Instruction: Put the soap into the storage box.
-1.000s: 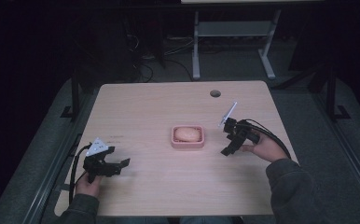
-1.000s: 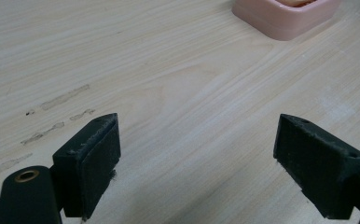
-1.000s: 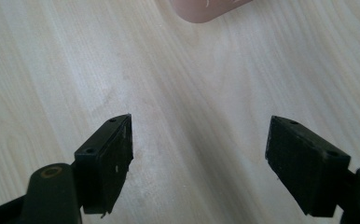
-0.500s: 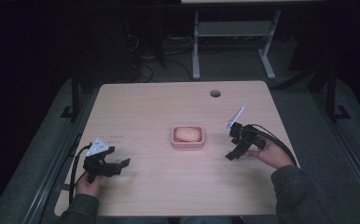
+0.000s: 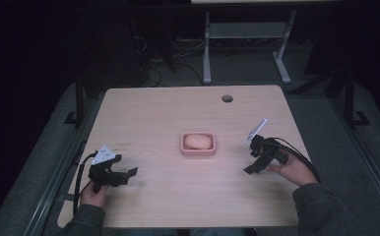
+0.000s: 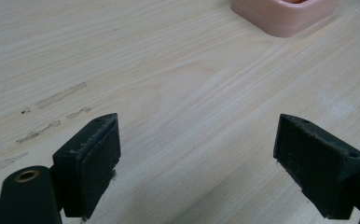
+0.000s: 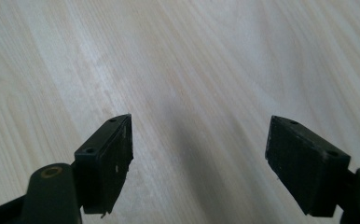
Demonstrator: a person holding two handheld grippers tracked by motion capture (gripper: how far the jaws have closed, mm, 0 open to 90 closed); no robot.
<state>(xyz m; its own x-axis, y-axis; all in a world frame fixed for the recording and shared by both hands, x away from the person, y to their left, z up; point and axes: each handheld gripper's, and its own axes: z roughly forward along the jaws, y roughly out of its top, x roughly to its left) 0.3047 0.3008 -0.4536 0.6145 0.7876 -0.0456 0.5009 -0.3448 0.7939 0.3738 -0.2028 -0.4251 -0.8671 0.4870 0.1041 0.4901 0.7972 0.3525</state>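
Standing by, nothing looks started: the left gripper [image 5: 113, 173] and right gripper [image 5: 261, 155] both gape wide and empty over the bare counter [image 5: 163, 118]. Between them, well apart from each, sits a pink tray [image 5: 198, 144] holding something pale. No readable writing anywhere.

One worktop [image 5: 148, 113] carries one pink tray [image 5: 198, 150] holding one pale rounded item [image 5: 198, 141], with one round hole [image 5: 227, 98] near its far edge, while two hands work two claws, left claw [image 5: 127, 175] and right claw [image 5: 250, 167].
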